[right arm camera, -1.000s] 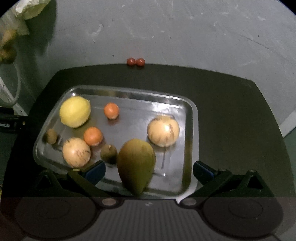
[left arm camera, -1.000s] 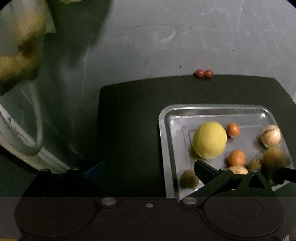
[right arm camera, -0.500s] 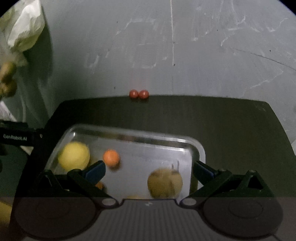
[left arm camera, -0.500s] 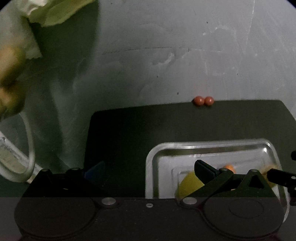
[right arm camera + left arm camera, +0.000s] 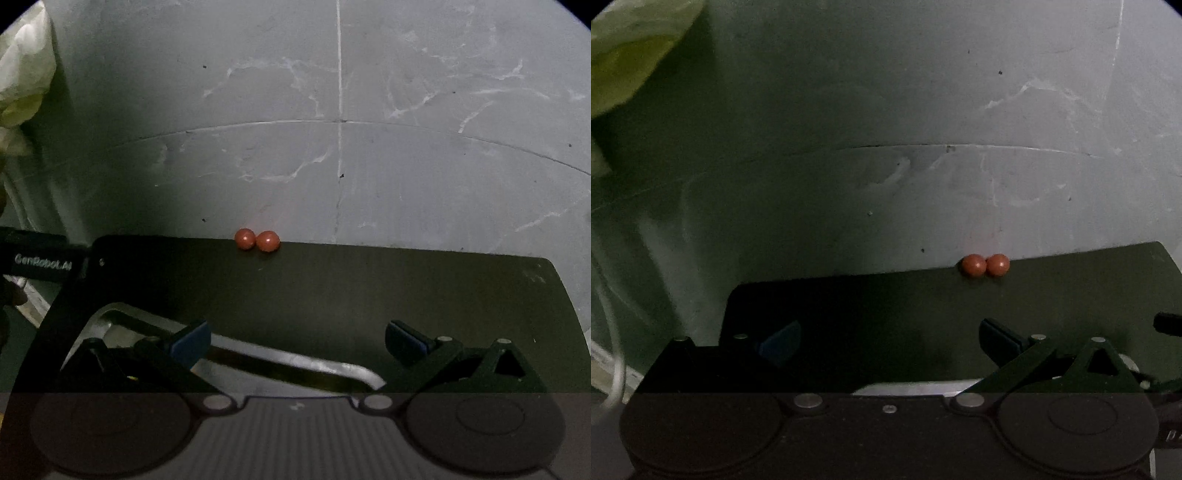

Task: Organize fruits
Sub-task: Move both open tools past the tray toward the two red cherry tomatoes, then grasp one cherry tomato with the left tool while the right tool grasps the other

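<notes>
Two small round fruits sit touching at the surface's far edge against the wall, centre frame, with a tray lower left.

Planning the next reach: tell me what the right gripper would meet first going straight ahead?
Probably the two small red fruits at the table's far edge; the right gripper is open and empty. Depth is uncertain.

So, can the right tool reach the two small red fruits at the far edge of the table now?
Probably yes: the right tool is open and empty, and only bare dark table lies between it and the two red fruits.
</notes>
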